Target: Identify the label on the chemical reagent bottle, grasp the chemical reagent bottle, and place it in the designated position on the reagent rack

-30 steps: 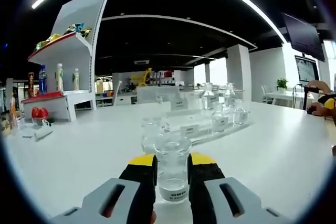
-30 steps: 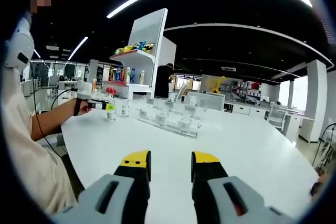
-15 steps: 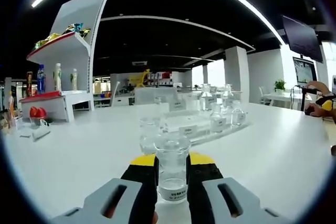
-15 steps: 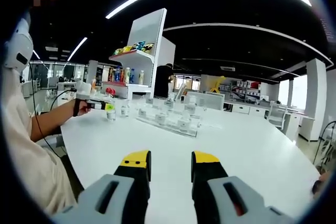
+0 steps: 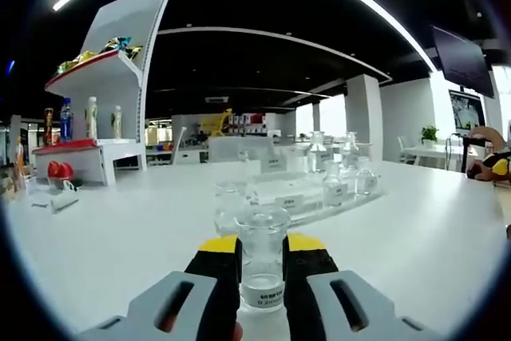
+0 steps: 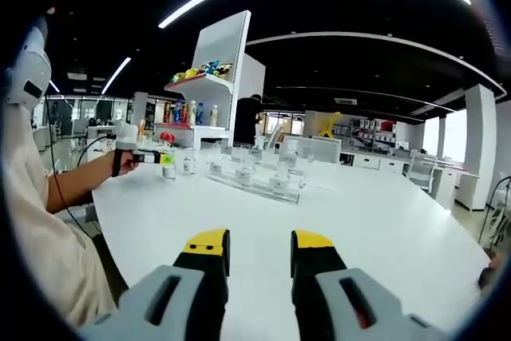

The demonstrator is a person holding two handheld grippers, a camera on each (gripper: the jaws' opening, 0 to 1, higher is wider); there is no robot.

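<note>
In the left gripper view, the left gripper [image 5: 261, 265], black with yellow tips, has its jaws clamped on a small clear glass reagent bottle [image 5: 262, 255] standing upright just above the white table [image 5: 120, 237]. A white label with dark print wraps the bottle's base; the print is too small to read. Just beyond stands another clear bottle [image 5: 226, 205], then the clear acrylic reagent rack [image 5: 307, 197] with more glass bottles and small white name cards, also unreadable. A white display shelf [image 5: 104, 101] with drinks stands far left.

In the right gripper view, the right gripper [image 6: 259, 261] hangs over bare tabletop, jaws apart, holding nothing.
</note>
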